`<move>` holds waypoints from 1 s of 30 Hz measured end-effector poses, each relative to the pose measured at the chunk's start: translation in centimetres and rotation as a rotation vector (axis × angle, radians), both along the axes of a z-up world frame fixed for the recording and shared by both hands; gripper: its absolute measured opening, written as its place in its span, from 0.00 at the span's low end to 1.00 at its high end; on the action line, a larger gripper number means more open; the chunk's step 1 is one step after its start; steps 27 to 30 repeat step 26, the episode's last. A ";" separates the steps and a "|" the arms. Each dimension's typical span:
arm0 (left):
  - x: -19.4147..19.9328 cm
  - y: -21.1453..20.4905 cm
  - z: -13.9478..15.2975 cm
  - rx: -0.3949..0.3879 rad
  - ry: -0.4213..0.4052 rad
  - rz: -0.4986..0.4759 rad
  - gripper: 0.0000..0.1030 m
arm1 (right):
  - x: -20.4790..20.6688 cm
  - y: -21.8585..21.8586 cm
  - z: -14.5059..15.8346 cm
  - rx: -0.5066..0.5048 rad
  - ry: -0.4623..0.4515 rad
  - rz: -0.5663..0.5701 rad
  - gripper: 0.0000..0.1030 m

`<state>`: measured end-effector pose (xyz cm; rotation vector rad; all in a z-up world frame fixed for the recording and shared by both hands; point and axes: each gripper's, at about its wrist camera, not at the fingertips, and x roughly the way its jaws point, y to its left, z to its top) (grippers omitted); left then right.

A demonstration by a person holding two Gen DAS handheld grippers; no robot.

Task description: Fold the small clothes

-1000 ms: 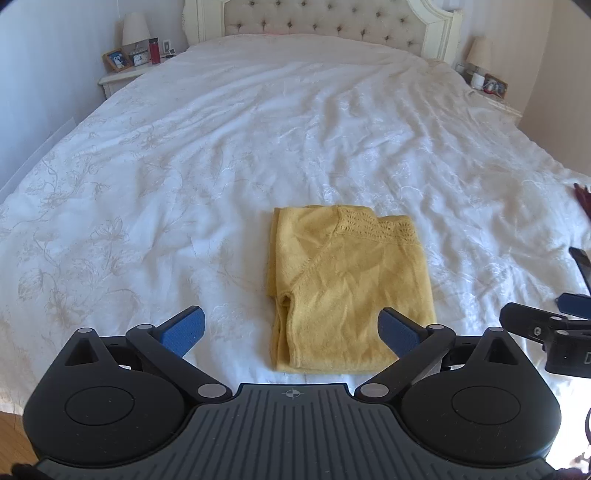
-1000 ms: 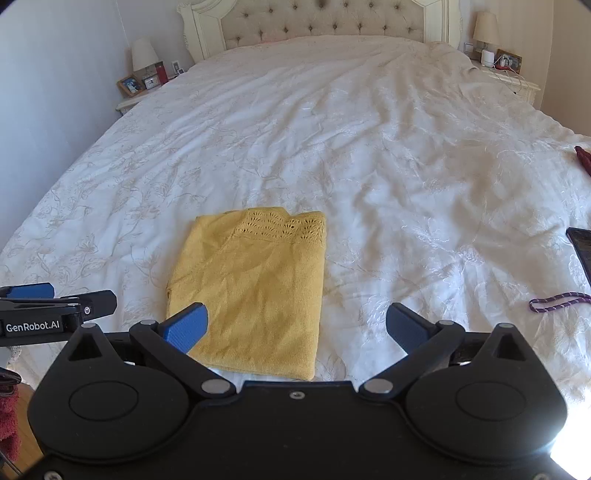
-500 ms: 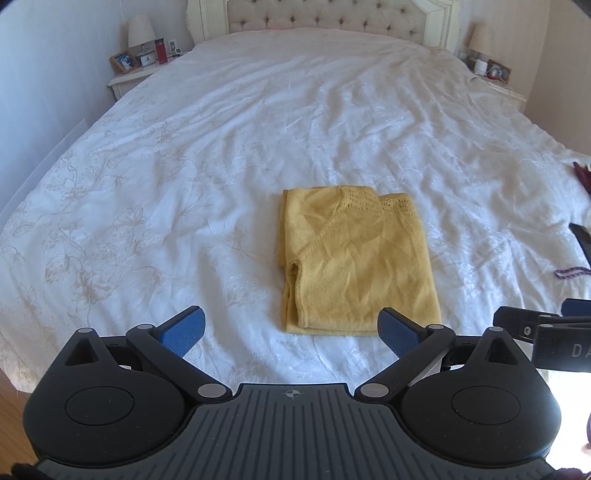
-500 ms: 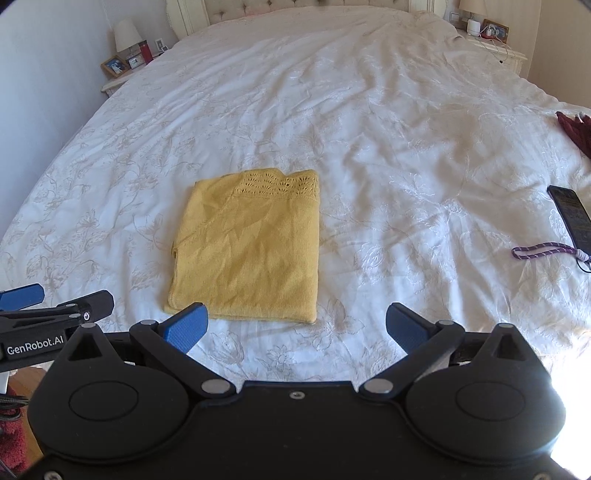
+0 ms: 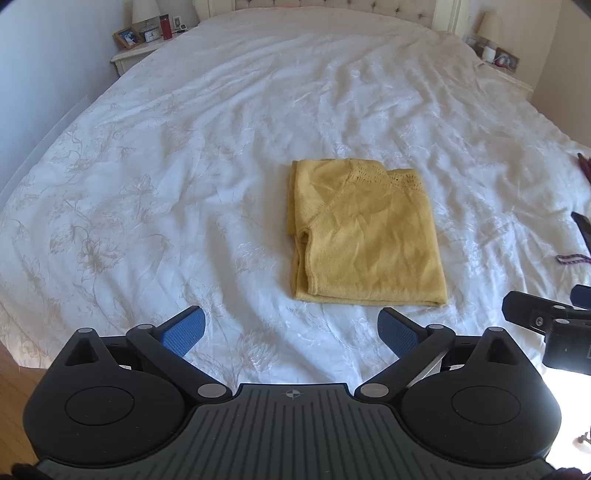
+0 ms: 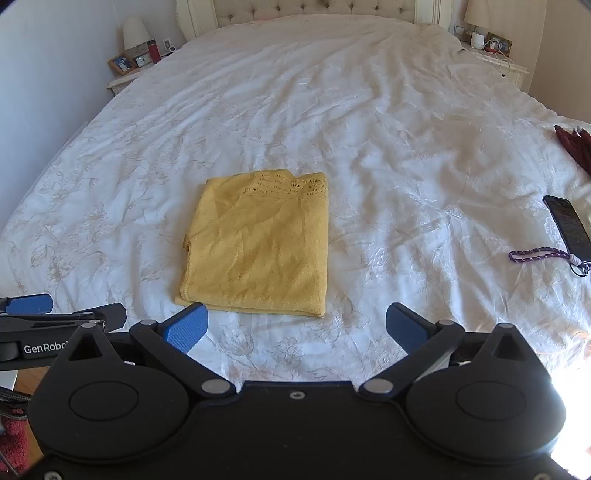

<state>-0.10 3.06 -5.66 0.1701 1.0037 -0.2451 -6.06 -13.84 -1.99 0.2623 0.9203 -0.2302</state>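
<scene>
Left gripper: jaws apart, empty, near side of yellow garment. Garment lies folded flat on bed, clear of both grippers. Right gripper: jaws apart, empty. Phone well right of garment. Risk: snagging the near hem would drag the layers open.

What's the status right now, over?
Left gripper and right gripper open, empty. Yellow top folded flat on bed. Nothing in the way.

A home bedroom: a wide bed with tufted headboard, flanked by lamp-topped nightstands.
</scene>
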 end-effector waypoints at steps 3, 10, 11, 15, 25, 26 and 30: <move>-0.1 0.2 0.0 0.001 0.004 0.000 0.98 | 0.0 0.0 0.0 0.000 0.000 0.001 0.99; 0.0 0.3 0.0 0.003 0.010 -0.001 0.98 | -0.1 0.4 -0.1 0.009 0.005 0.001 0.99; 0.0 0.3 0.1 0.001 0.012 -0.002 0.98 | 0.0 0.5 -0.1 0.010 0.006 0.000 0.99; 0.1 0.3 0.1 0.003 0.011 -0.003 0.98 | 0.2 0.6 -0.2 0.016 0.009 -0.001 0.99; 0.8 0.2 0.1 0.013 -0.005 0.003 0.98 | 1.0 0.6 -0.6 0.032 0.016 -0.005 0.99; 0.9 0.2 0.0 0.014 -0.001 0.003 0.98 | 1.1 0.6 -0.6 0.033 0.017 -0.005 0.99; 0.9 0.2 0.0 0.014 -0.001 0.003 0.98 | 1.1 0.6 -0.6 0.033 0.017 -0.005 0.99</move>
